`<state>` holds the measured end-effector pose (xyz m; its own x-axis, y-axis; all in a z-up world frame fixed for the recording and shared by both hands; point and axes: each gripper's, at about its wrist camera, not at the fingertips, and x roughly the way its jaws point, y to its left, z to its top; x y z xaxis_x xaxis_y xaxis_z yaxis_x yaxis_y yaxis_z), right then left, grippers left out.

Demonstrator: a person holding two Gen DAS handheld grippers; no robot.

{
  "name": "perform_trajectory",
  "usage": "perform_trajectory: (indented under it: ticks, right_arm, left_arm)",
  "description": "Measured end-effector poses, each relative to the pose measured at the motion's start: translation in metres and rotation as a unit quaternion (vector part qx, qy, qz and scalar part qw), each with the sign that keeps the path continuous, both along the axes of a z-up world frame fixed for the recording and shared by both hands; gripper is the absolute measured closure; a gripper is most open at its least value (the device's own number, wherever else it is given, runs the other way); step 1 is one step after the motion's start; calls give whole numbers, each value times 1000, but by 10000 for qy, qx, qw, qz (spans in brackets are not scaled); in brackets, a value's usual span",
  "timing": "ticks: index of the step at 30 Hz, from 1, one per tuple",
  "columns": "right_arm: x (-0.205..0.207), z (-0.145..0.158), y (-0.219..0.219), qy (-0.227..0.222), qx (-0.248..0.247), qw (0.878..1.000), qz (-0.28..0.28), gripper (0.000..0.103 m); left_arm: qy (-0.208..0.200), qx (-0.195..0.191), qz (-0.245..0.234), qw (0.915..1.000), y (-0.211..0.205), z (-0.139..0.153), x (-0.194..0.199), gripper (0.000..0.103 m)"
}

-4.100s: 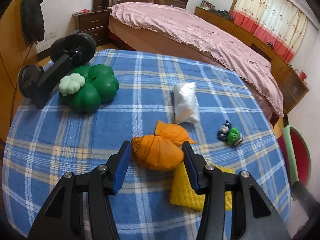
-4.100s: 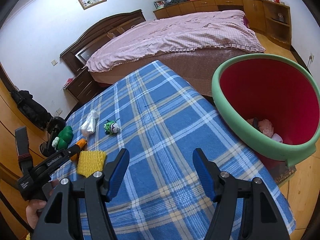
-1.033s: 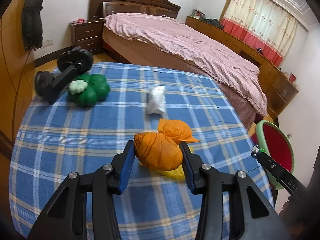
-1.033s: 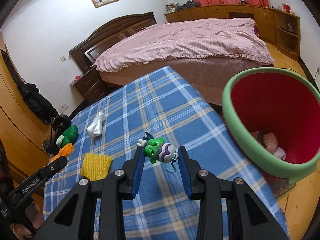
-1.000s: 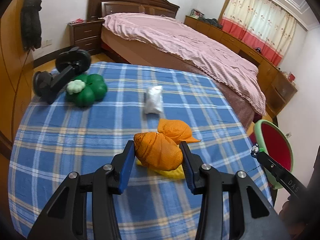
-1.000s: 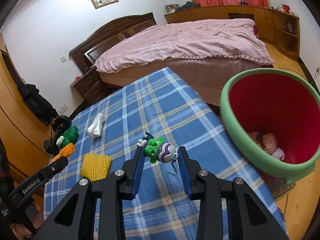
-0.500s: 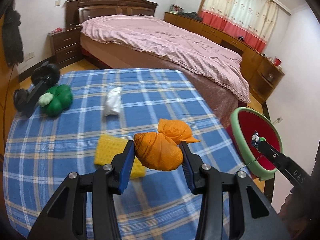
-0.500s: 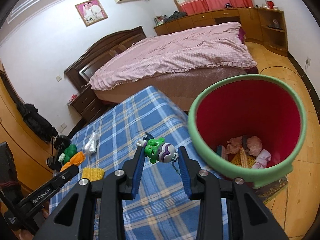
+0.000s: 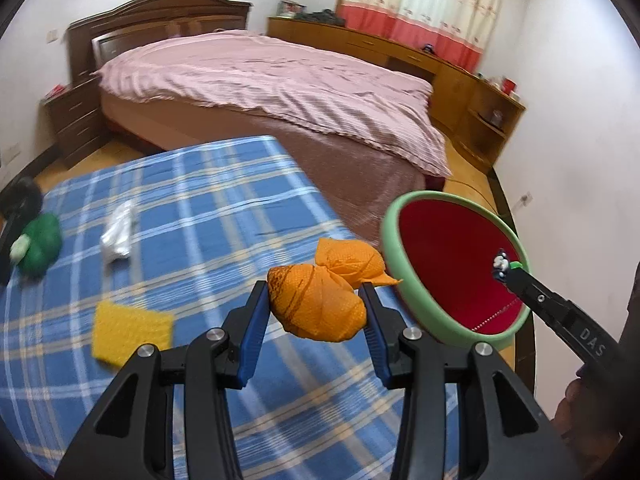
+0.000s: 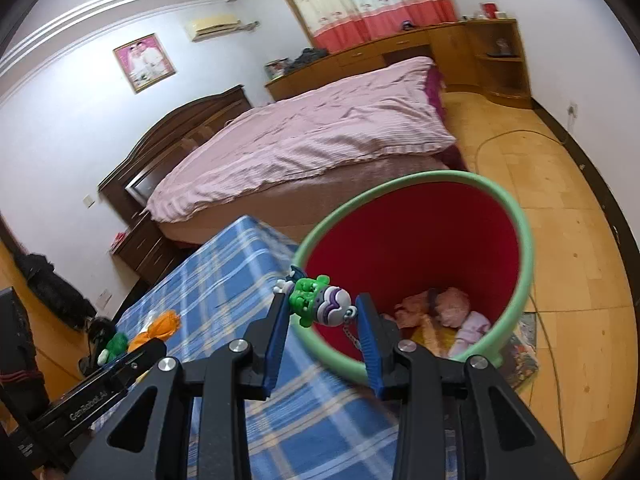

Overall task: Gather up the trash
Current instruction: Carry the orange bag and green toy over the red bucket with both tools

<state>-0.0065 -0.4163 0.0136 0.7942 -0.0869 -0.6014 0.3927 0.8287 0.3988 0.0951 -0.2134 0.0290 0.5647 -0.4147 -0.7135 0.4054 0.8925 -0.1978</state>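
My left gripper (image 9: 312,312) is shut on an orange mesh bag (image 9: 320,304) and holds it in the air above the table's right edge, close to the bin. The bin (image 9: 404,280) is green outside and red inside and stands on the floor beside the table. My right gripper (image 10: 320,316) is shut on a small green toy keychain (image 10: 316,304) and holds it over the bin's near rim (image 10: 320,344). The right gripper also shows in the left wrist view (image 9: 506,270), over the bin's opening. Pink scraps (image 10: 452,312) lie at the bin's bottom.
A blue plaid table (image 9: 192,208) carries a yellow sponge (image 9: 132,328), a white crumpled bag (image 9: 120,232) and a green plush toy (image 9: 38,242). A pink-covered bed (image 9: 272,84) stands behind. Wooden cabinets (image 10: 480,56) line the far wall.
Both grippers have moved right toward the bin with their loads. The toy keychain now hangs over the bin's rim, and the orange bag has come close to the bin.
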Motion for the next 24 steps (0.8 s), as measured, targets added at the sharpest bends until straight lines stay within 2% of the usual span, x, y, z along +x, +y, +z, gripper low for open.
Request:
perform_trajectory:
  ticks: [8, 17, 24]
  right_arm:
    - [-6, -17, -36, 61, 253, 9988, -419, 66]
    - [-13, -31, -58, 170, 163, 9966, -790, 66]
    - [-16, -38, -69, 250, 141, 9948, -978, 65]
  left_arm:
    - [61, -26, -432, 9990, -44, -4, 5, 57]
    - [82, 1, -817, 9966, -87, -19, 10, 57]
    - [215, -48, -1024, 9945, -103, -29, 10, 56]
